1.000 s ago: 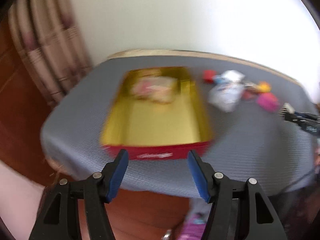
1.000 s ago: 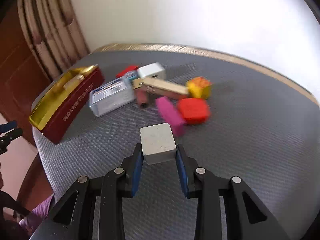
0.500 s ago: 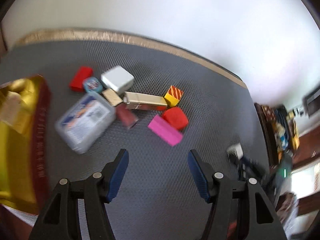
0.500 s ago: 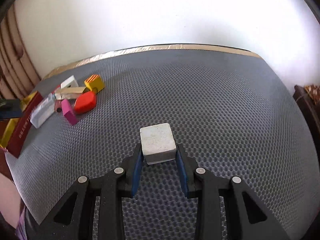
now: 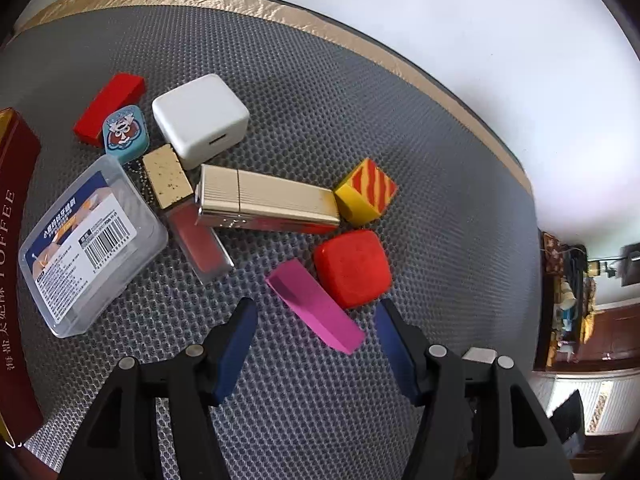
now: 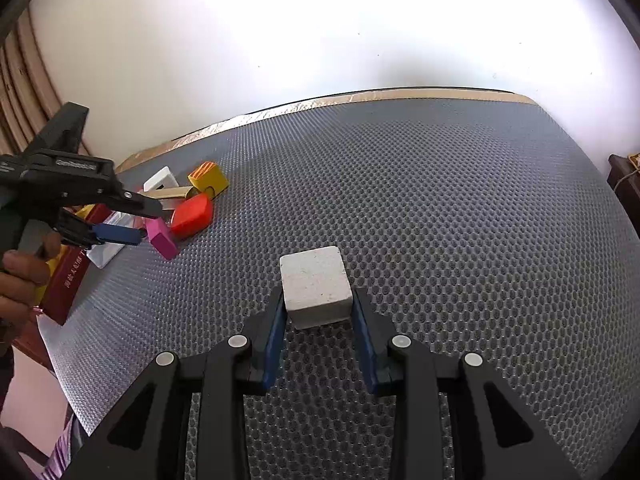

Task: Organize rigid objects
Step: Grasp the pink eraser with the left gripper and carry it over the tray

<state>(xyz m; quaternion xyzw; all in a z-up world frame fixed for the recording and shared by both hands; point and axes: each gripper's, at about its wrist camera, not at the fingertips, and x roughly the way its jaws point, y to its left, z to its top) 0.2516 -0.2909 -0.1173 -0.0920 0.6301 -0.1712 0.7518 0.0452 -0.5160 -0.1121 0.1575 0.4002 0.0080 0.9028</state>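
Observation:
My left gripper point(image 5: 315, 314) is open, pointing steeply down over a pile of small objects. The near end of a magenta bar point(image 5: 316, 308) lies between its blue pads point(image 5: 236, 344) without touching them. A red rounded block point(image 5: 352, 266) sits just beyond, then a yellow-and-red striped cube point(image 5: 366, 192) and a gold case point(image 5: 268, 200). My right gripper point(image 6: 317, 300) is shut on a whitish cube point(image 6: 316, 286), just over the grey mat. In the right wrist view the left gripper point(image 6: 146, 224) hovers at the far left above the magenta bar point(image 6: 162, 238).
A white charger point(image 5: 200, 120), a red bar point(image 5: 108, 108), a teal tag point(image 5: 127, 133), a gold-capped lip gloss point(image 5: 168, 176) and a clear plastic box point(image 5: 90, 240) crowd the pile. A red toffee tin point(image 5: 12, 240) stands at the left. A hand point(image 6: 20, 276) holds the left gripper.
My left gripper swung from the gold-lined tin to the right and came down over the pile. My right gripper carried the whitish cube rightward, away from the pile, then held still.

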